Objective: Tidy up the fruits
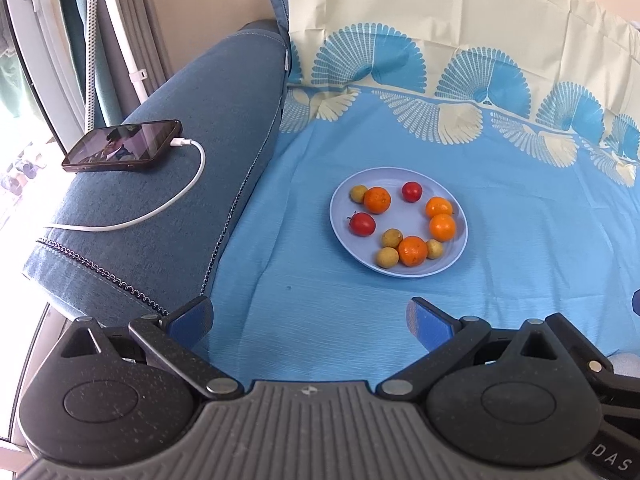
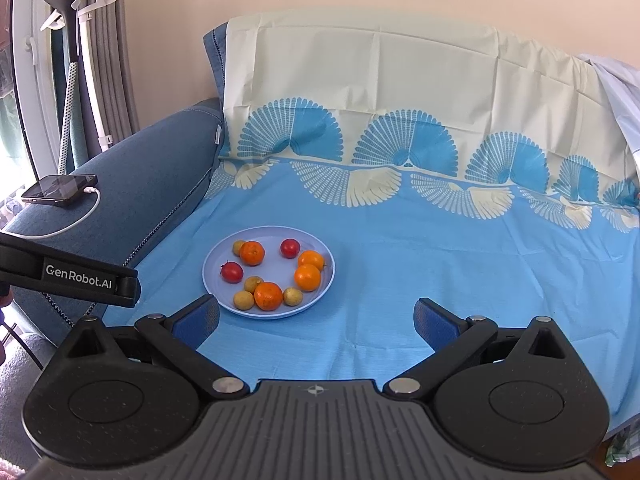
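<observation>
A round pale-blue plastic plate (image 1: 460, 216) sits on a light-blue bedsheet printed with cream and blue fan shapes (image 1: 320, 320), which is spread over a blue fabric sofa (image 1: 224, 92) and runs up its backrest. All the fruit lies on the plate. There are four orange mandarins: one at the far left (image 1: 377, 200), two touching each other at the right (image 1: 439, 207) (image 1: 442, 227), and one at the near edge (image 1: 413, 251). Two small red fruits are apart from each other, one at the far side (image 1: 411, 191) and one at the left (image 1: 362, 223) (its stem points left). Four small yellow-brown round fruits complete the set: one touching the far-left mandarin (image 1: 359, 193), one in the middle (image 1: 392, 237), one at the near left (image 1: 387, 257), and one just right of the near mandarin (image 1: 434, 248).

The left gripper (image 1: 310, 320) hovers above the sheet on the near side of the plate, its blue-padded fingers (image 1: 190, 318) spread wide apart and holding nothing. The right gripper (image 2: 316, 322) is likewise spread wide and empty, with the plate (image 2: 212, 264) lying just beyond its left finger. In the right wrist view the black body of the left gripper, lettered GenRobot.AI, juts in from the left.

On the sofa's left armrest lies a dark smartphone (image 1: 124, 145) with a white charging cable (image 1: 176, 204) plugged into its right end.
</observation>
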The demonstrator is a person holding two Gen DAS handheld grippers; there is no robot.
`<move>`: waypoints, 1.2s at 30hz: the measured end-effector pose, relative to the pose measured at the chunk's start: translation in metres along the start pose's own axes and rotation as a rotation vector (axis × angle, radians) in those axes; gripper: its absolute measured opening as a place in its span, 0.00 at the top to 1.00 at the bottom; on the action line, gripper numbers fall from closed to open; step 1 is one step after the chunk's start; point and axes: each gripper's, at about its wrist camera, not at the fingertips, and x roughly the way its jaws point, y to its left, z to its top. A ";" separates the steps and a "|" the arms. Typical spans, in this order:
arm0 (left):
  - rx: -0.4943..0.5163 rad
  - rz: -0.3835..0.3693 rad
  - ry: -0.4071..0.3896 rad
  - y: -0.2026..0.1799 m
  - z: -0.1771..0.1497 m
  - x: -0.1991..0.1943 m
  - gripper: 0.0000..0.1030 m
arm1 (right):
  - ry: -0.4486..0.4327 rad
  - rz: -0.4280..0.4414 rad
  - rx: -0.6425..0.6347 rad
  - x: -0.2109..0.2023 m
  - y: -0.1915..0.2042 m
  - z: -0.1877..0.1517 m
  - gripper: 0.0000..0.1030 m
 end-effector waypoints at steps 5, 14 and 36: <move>0.001 0.006 0.003 -0.003 0.000 0.000 0.00 | 0.000 -0.001 0.001 0.001 0.000 0.000 0.01; 0.012 0.012 -0.002 -0.006 -0.002 -0.001 0.00 | 0.001 0.000 0.000 0.000 -0.001 0.000 0.01; 0.014 0.015 0.005 -0.005 -0.003 0.000 0.00 | 0.002 -0.002 -0.001 0.002 -0.001 -0.001 0.01</move>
